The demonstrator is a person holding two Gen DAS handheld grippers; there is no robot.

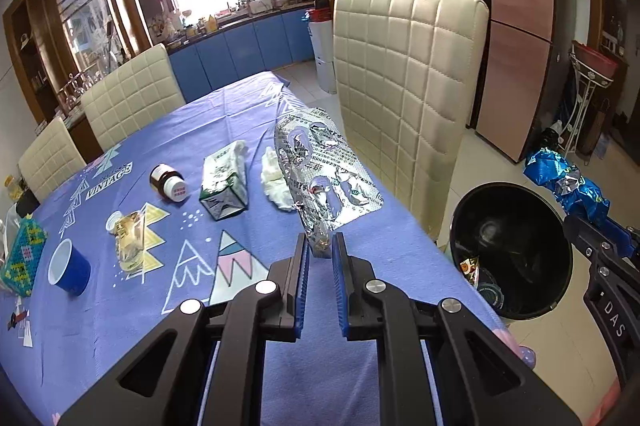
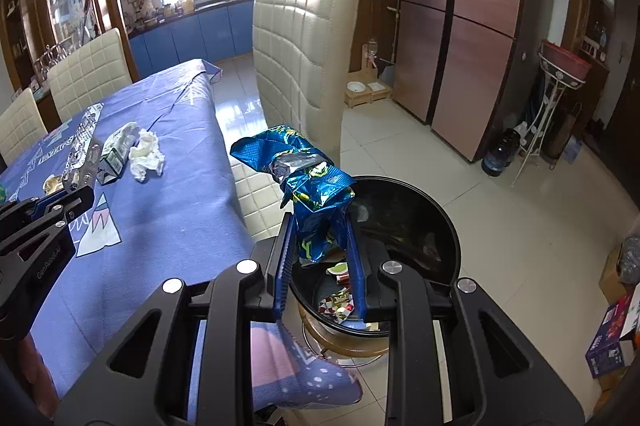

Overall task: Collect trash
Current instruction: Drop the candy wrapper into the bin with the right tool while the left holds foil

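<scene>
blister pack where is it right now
In the left wrist view, the blister pack is pinched in the left gripper, above the table's right edge, left of the bin.

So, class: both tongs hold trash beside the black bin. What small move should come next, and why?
Probably open the right tongs to drop the blue wrapper: it already hangs above the bin's open mouth, whereas the left tongs, pinching the blister pack, are above the tablecloth.

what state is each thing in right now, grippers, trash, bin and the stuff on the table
left gripper: shut on blister pack, held up
right gripper: shut on blue snack wrapper, over bin
trash bin: open, some trash inside
brown bottle: capped, lying down
blue cup: tipped
carton: crushed
tissue: crumpled
</scene>
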